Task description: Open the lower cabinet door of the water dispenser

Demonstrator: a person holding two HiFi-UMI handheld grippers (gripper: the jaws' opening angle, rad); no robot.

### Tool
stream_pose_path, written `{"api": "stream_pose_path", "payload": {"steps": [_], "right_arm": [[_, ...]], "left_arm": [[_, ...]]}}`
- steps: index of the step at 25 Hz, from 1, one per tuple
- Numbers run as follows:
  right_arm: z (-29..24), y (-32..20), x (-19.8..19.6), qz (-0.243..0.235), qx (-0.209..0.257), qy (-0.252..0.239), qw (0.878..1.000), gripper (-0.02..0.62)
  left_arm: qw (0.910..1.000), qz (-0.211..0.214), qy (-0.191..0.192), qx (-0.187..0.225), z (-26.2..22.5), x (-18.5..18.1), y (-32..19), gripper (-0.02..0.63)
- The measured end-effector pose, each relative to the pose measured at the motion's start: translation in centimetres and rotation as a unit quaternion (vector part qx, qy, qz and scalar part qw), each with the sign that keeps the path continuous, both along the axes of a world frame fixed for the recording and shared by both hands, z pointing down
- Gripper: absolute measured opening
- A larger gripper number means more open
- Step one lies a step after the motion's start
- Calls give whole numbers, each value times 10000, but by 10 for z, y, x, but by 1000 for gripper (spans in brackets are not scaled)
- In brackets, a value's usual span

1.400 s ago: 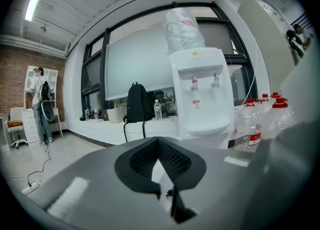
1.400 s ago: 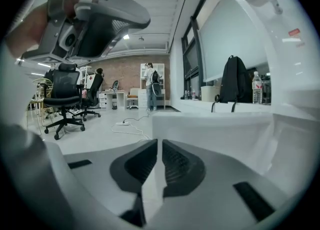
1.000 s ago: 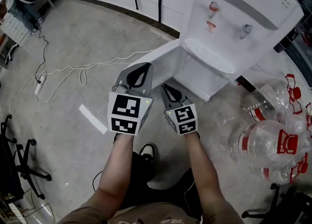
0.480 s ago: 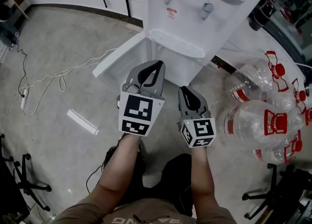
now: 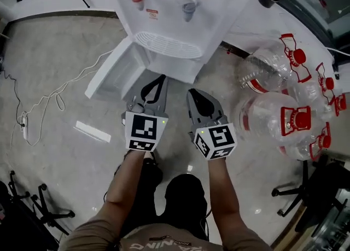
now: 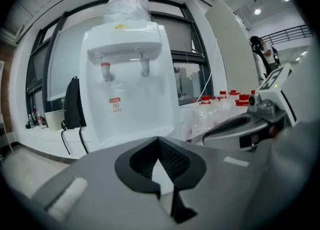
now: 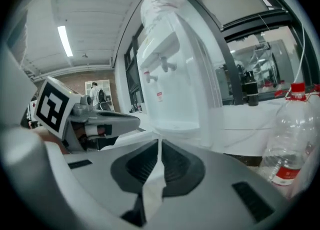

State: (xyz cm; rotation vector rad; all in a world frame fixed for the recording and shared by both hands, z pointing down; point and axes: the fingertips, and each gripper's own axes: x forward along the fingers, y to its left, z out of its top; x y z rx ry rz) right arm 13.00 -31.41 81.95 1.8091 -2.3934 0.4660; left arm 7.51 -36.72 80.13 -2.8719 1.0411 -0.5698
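Note:
The white water dispenser [image 5: 180, 4] stands at the top of the head view. Its lower cabinet door [image 5: 109, 75] is swung open to the left, below the drip tray [image 5: 167, 45]. My left gripper [image 5: 161, 78] hangs just in front of the open cabinet, shut and empty. Beside it on the right, my right gripper [image 5: 193, 93] is shut too; its jaws have just closed a little further, with nothing between them. The left gripper view has its shut tips [image 6: 158, 139] below the dispenser [image 6: 127, 73]. The right gripper view has its tips [image 7: 159, 142] under the dispenser [image 7: 175, 73].
Several large clear bottles with red caps [image 5: 273, 102] lie on the floor to the right. A white cable [image 5: 60, 94] and a power strip [image 5: 23, 120] lie to the left. Chair bases stand at the lower left [image 5: 33, 206] and lower right [image 5: 306, 190]. A black backpack [image 6: 72, 106] leans beside the dispenser.
Both grippers have shifted sideways in front of the dispenser, and the right one has risen level with the left. The dispenser now lies straight ahead. The door has stayed open.

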Motion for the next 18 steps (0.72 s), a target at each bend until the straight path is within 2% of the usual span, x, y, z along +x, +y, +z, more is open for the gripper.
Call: {"api": "stream_pose_path", "payload": {"steps": [4,9,18], "right_arm": [[-43,10,-6,-8,-392,-79,9992,25],[-110,32,-17,-3,-839,-208,9963,23],[-260,54,-36,21,-1104,-237,9936,17]], "left_arm": [[9979,-110,-386,-502,-9,-17,15,2],[9920,-111,-558,-1128,-68,-39,51,2],[9935,-138,-309,-1088,-254,-44,64,2]]}}
